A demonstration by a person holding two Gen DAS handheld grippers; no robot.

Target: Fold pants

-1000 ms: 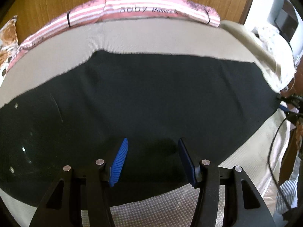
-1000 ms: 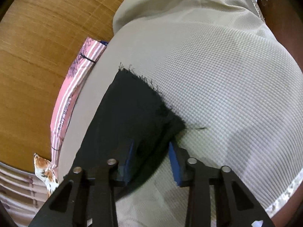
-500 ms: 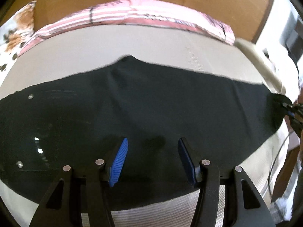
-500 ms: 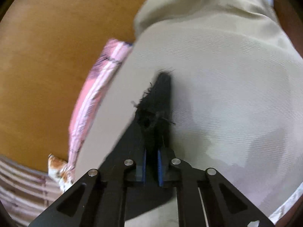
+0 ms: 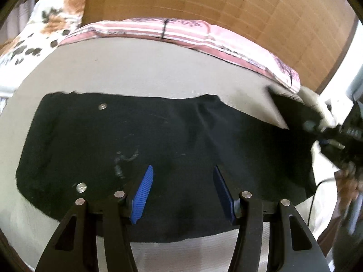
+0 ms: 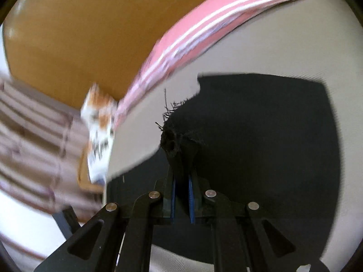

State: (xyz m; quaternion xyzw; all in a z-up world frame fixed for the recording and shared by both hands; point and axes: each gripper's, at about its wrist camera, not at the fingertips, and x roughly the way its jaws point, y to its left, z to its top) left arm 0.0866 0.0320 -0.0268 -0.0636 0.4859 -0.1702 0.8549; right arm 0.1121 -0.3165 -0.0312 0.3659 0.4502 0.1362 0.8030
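Observation:
Black pants (image 5: 158, 140) lie spread across a beige bed cover (image 5: 136, 68). My left gripper (image 5: 182, 195) is open, its blue pads just above the pants near their front edge. My right gripper (image 6: 181, 195) is shut on the frayed hem of the pants (image 6: 174, 142) and holds it lifted above the rest of the cloth (image 6: 272, 136). In the left wrist view the right gripper (image 5: 335, 136) shows at the far right, with the raised hem end (image 5: 292, 111) beside it.
A pink striped pillow (image 5: 181, 31) lies along the wooden headboard (image 5: 226, 6). A floral cushion (image 5: 43, 31) sits at the back left. The pillow (image 6: 204, 36) and the cushion (image 6: 99, 131) also show in the right wrist view. A cable (image 5: 317, 192) hangs at the bed's right edge.
My right gripper closed on the frayed hem, lifted it and carried it over the pants toward the waist end. My left gripper stayed open and shifted left along the pants.

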